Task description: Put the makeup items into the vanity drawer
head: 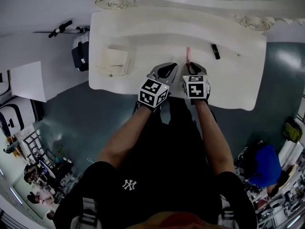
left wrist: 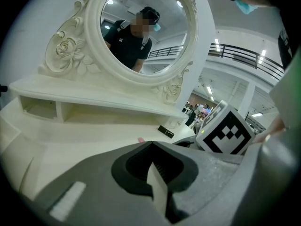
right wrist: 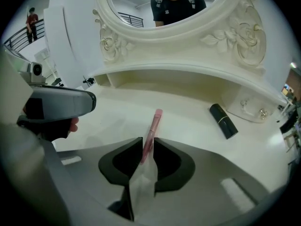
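Left gripper (head: 167, 69) is held clenched and empty at the front edge of the white vanity top (head: 133, 32). The right gripper (head: 194, 67) is held released around a pink stick (head: 188, 55) lying there. A black tube (head: 216, 51) is seen farther right. A reflection in the round mirror (left wrist: 146, 27) is shown only by the gripper views.

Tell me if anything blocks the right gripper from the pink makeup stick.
Nothing visible. The pink makeup stick lies on the vanity top, its near end between the parted jaws of the right gripper.
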Tool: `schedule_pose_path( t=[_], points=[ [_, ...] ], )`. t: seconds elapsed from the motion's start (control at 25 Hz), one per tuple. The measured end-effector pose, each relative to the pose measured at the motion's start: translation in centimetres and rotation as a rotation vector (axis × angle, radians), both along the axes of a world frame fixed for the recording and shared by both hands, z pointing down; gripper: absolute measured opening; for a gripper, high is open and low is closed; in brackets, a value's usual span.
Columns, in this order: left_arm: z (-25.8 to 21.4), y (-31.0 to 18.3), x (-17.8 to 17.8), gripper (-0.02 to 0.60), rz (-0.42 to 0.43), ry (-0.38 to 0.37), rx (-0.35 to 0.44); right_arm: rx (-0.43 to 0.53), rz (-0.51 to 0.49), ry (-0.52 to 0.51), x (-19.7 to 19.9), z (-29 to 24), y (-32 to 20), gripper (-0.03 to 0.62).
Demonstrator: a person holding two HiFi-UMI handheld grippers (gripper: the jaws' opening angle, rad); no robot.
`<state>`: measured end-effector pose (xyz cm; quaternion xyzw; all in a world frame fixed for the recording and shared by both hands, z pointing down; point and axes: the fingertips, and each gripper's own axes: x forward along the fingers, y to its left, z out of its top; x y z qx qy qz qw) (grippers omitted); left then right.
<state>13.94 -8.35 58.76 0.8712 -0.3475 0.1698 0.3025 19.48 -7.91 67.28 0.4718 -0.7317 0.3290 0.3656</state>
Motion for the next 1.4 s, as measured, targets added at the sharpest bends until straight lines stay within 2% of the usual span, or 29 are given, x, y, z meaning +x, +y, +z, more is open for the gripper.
schedule_pose_path(
  t=[0.12,0.36,0.64,0.96,1.4],
  points=[
    [0.1,-0.1,-0.2,0.000,0.000,0.000,-0.003,-0.005,-0.006,0.027,0.3,0.4,-0.1,0.064],
    [-0.2,-0.1,-1.0,0.000,0.001,0.005,0.006,0.017,-0.016,0.041,0.3,-0.5,-0.1,0.060],
    [-1.5,0.3,-2.6,0.000,-0.011,0.014,0.033,0.078,-0.057,0.015,-1.6,-3.4,0.2,0.058],
    [-3.8,0.8,-5.9,0.000,-0.042,0.016,0.076,0.150,-0.130,-0.030,-6.3,-7.3,0.4,0.058],
    [-5.7,1.3,-13.3,0.000,-0.145,0.004,0.119,0.219,-0.269,-0.047,-14.7,-10.0,0.0,0.060]
  ],
)
